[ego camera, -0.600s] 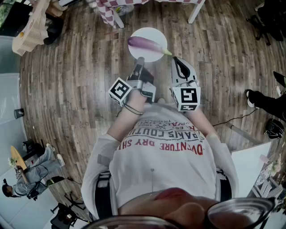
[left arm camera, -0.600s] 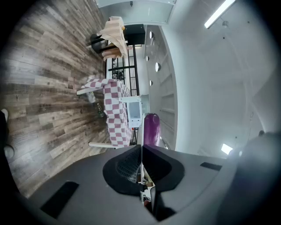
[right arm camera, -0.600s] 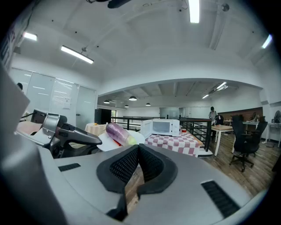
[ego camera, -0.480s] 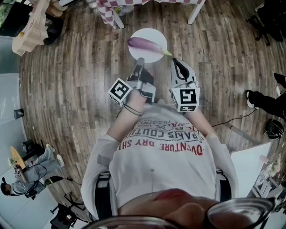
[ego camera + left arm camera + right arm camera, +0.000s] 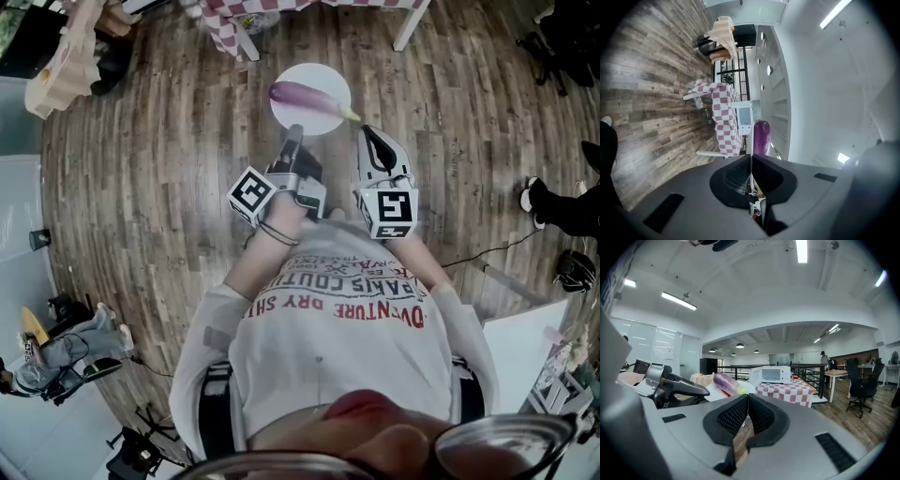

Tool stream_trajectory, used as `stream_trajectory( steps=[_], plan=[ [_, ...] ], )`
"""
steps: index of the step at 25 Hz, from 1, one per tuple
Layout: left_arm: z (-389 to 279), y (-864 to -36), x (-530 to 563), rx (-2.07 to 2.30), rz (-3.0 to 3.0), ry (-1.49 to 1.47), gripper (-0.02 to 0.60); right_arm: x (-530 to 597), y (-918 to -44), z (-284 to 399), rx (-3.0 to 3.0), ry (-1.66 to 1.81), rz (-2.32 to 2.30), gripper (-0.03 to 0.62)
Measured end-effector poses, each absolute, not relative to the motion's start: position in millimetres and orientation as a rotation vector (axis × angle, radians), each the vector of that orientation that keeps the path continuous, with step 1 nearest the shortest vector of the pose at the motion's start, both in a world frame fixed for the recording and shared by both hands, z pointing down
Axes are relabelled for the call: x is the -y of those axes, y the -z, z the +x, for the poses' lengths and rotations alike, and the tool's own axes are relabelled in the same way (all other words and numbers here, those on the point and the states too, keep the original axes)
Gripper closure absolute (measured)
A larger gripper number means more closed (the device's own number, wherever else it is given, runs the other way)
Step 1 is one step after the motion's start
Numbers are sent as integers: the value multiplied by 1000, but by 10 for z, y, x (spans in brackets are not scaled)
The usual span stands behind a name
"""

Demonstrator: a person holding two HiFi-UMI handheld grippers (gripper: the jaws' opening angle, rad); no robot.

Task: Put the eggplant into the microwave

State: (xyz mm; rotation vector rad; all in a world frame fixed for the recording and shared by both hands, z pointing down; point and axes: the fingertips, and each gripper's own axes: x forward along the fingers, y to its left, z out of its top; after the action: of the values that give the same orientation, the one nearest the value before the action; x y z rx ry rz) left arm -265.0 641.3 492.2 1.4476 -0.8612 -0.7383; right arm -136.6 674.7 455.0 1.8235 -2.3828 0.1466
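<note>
A purple eggplant (image 5: 304, 94) lies on a round white plate (image 5: 330, 75) held in the air over the wood floor. My left gripper (image 5: 294, 128) is shut on the plate's near rim. In the left gripper view the plate (image 5: 751, 149) runs edge-on between the closed jaws, with the eggplant (image 5: 761, 137) beyond them. My right gripper (image 5: 371, 133) hangs just right of the plate, shut and empty. From the right gripper view I see the eggplant (image 5: 725, 382), the plate (image 5: 714, 393) and the left gripper (image 5: 670, 385) at left. A white microwave (image 5: 771, 374) stands ahead on a checkered table (image 5: 787, 391), door closed.
The checkered table (image 5: 230, 23) sits just beyond the plate in the head view. A black railing (image 5: 808, 376), desks and an office chair (image 5: 860, 383) stand to the right. A bystander's shoe (image 5: 531, 197) is on the floor at right, another person (image 5: 56, 352) at lower left.
Both grippers and the plate stay almost where they were. The bystander's shoe at right has shifted, and the person at lower left has moved.
</note>
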Motion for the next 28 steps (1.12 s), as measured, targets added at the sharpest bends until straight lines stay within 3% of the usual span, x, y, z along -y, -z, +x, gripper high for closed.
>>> stream_trajectory(
  steps=[11, 28],
  plan=[
    [-2488, -5158, -6111, 860, 1411, 664, 549, -6475, -4796, -1196, 2331, -254, 1842, 568],
    [-2255, -4884, -3640, 758, 1450, 664, 549, -4123, -4529, -938, 2244, -212, 1949, 568]
  ],
)
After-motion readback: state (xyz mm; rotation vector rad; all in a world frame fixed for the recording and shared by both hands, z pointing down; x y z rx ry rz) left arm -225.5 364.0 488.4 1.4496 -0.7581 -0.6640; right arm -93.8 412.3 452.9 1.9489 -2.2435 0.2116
